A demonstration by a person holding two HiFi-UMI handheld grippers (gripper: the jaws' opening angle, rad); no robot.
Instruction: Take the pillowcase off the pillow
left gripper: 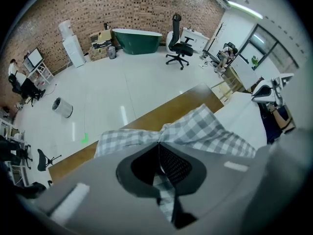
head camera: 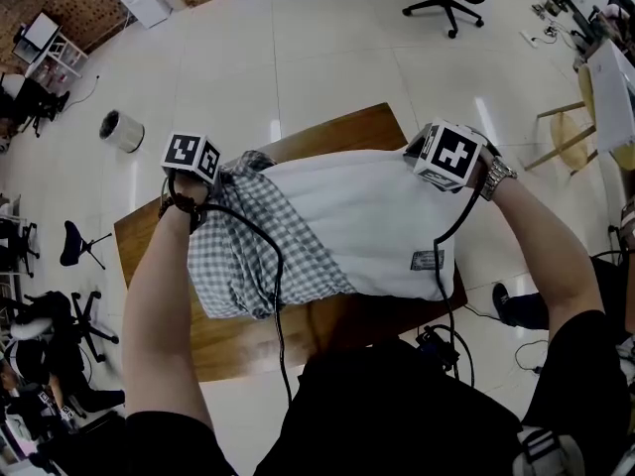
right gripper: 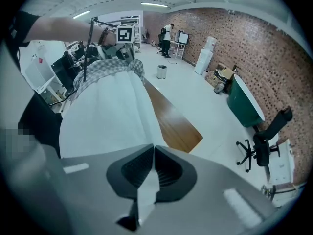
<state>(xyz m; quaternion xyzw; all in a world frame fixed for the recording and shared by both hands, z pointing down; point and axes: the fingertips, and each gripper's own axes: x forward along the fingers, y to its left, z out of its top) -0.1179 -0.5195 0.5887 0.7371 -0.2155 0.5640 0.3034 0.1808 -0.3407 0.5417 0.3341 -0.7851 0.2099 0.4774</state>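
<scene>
Now left claw [left gripper: 157, 145] pinches the checked pillowcase [left gripper: 208, 129], right claw [right gripper: 153, 148] the white pillow [right gripper: 110, 116].

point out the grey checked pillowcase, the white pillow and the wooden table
grey checked pillowcase [head camera: 226, 258]: head view, bunched middle
white pillow [head camera: 367, 218]: head view, bare middle
wooden table [head camera: 234, 350]: head view, near edge strip

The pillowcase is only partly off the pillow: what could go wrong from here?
1. The right gripper pinches only a thin fold of the white pillow; it could slip out under the pull.
2. The black cable lies across the checked pillowcase that the left gripper holds, and might snag the cloth.
</scene>
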